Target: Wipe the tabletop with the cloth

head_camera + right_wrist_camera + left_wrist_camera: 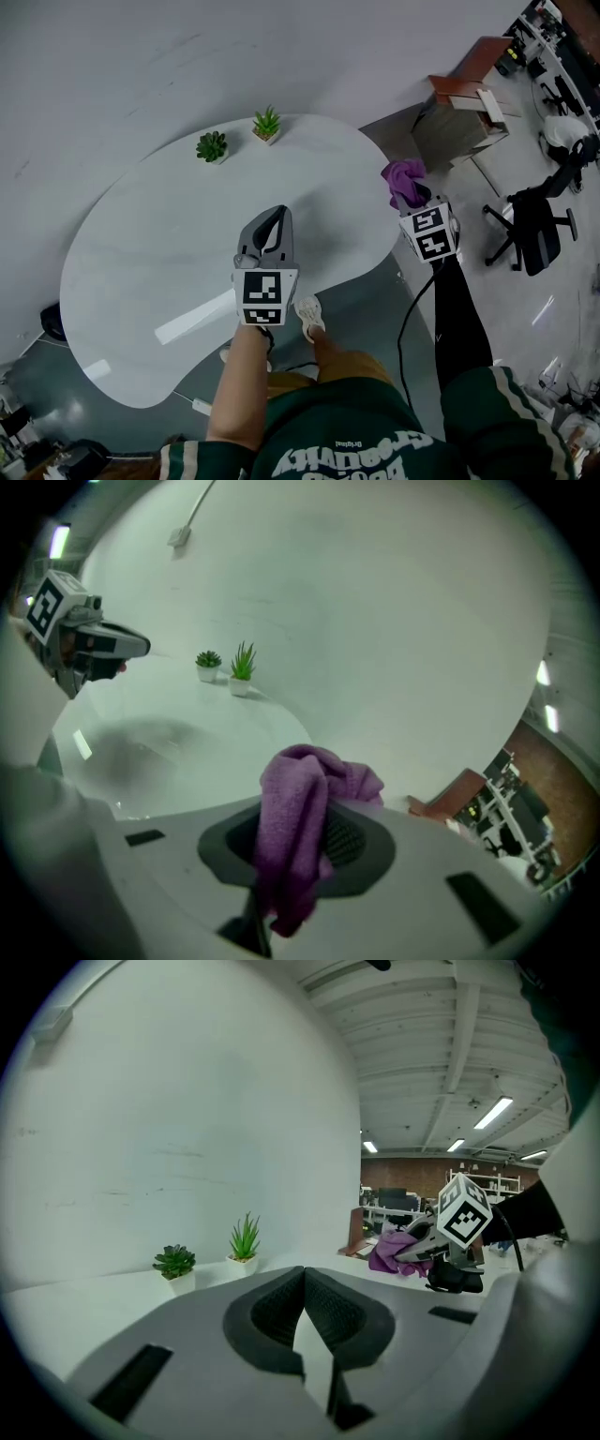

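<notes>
One cloth [291, 855] runs lengthwise between the right gripper [302, 810]'s fingers [354, 841].

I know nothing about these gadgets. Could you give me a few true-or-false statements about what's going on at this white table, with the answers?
1. The right gripper holds a purple cloth in its jaws. True.
2. The left gripper has its jaws wide open. False: they are shut together with nothing between them.
3. Two potted plants stand on the white table. True.
4. The purple cloth lies spread flat in the middle of the tabletop. False: it hangs bunched in the right gripper's jaws, near the table's right edge.
</notes>
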A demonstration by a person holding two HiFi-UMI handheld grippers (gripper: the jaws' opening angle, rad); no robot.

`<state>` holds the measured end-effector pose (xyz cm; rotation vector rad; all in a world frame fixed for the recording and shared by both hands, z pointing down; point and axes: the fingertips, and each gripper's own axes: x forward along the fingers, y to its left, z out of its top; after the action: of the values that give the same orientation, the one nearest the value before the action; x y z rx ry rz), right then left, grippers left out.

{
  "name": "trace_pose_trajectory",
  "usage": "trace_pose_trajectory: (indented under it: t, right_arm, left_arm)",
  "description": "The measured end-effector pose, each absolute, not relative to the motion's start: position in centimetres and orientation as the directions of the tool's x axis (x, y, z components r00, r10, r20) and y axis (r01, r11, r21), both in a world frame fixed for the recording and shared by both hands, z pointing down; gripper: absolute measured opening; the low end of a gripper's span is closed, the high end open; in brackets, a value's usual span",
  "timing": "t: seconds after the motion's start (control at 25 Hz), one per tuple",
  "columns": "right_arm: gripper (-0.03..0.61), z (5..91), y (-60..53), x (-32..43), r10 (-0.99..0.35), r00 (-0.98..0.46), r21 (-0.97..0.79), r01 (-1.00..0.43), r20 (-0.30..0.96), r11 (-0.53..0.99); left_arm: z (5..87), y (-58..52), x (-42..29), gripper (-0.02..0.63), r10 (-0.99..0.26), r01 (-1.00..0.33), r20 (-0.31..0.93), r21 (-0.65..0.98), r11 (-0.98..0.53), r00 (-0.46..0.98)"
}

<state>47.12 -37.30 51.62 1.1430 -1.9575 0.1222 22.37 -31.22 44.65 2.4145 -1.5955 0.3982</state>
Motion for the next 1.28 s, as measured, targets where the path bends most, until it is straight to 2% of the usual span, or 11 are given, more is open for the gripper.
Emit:
trace_pose_trajectory:
  t: [0.16, 0.4, 0.72, 1.28]
  right_arm:
    - [0.097, 55.6, -37.2, 47.1, -0.617, -0.205, 0.292, -0.74, 0.76, 0.606]
    - [0.092, 55.7, -37.1, 46.1, -0.594, -0.284, 0.172, -0.786, 0.753, 0.593]
    - [0.091, 55.7, -35.6, 42.5, -0.568, -0.346, 0.137, -0.757, 0.747, 0.64]
    - [0.091, 55.9, -31.0, 32.5, -0.531, -0.398, 0.108, -0.717, 0.748, 0.689]
  left_arm:
    - [45.6, -31.4, 22.5, 0.0, -0.858, -0.924, 0.359, 0.037, -0.38, 0.368]
    - [46.1, -31.4, 23.2, 0.0, -0.85, -0.918, 0.365, 0.038, -0.394, 0.38]
    - [46.0, -30.6, 22.5, 0.0, -0.854, -0.922, 0.364, 0.039, -0.385, 0.372]
    - [46.5, -25.4, 10.8, 0.0, -0.897, -0.972, 0.379, 0.04, -0.231, 0.229]
